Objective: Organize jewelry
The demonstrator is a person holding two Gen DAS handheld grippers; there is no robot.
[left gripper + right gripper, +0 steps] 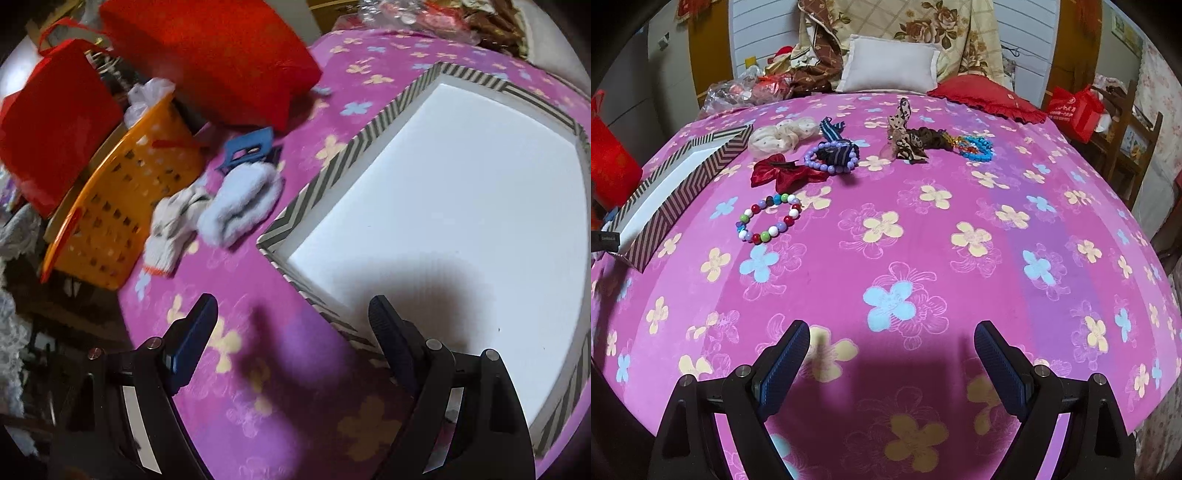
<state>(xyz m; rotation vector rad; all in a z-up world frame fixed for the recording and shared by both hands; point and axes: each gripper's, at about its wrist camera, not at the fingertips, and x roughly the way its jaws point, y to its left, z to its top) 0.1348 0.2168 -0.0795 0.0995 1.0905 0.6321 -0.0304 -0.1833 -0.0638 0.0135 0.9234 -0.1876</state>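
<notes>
A striped box with a white inside lies on the pink flowered bedspread; my left gripper hovers open over its near corner, nothing between the fingers. In the right wrist view the same box sits at the left. Beside it lie a multicoloured bead bracelet, a dark red bow, a purple bead bracelet on a striped blue scrunchie, a cream scrunchie, a brown spotted bow and a blue bead bracelet. My right gripper is open and holds nothing, well short of them.
Left of the box lie folded socks, a blue clip, an orange basket, a red bag and a red cushion. A white pillow, a red cushion and a quilt sit at the bed's far end.
</notes>
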